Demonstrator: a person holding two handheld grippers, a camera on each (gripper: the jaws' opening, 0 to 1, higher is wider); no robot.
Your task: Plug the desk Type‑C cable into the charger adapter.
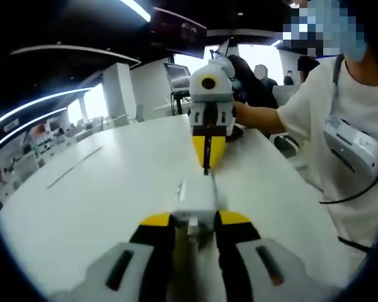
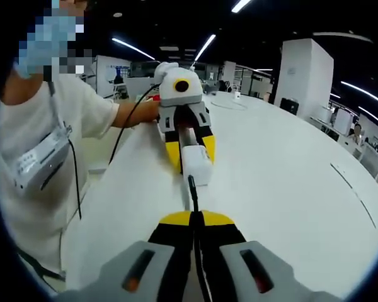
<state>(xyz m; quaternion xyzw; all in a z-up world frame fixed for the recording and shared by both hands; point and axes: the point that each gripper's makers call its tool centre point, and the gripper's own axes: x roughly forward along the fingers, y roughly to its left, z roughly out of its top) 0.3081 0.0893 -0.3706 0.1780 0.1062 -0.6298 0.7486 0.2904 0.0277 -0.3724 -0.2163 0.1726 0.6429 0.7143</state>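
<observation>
The white charger adapter (image 1: 195, 196) is clamped between my left gripper's (image 1: 195, 220) yellow-tipped jaws, just above the white table (image 1: 101, 201). Facing it, my right gripper (image 1: 208, 150) is shut on the black Type-C cable (image 1: 206, 165), whose plug end reaches the adapter's far face. In the right gripper view, my right gripper (image 2: 194, 220) pinches the thin cable (image 2: 192, 192), and its tip meets the adapter (image 2: 196, 165) held by my left gripper (image 2: 190, 151). Whether the plug is seated I cannot tell.
A person in a white shirt (image 1: 340, 132) with a chest badge (image 2: 41, 157) stands at the table's edge, holding both grippers. A black cord (image 2: 123, 135) trails from the left gripper. The table (image 2: 290, 176) stretches wide, with a seam line (image 1: 75, 167). Pillars and desks stand behind.
</observation>
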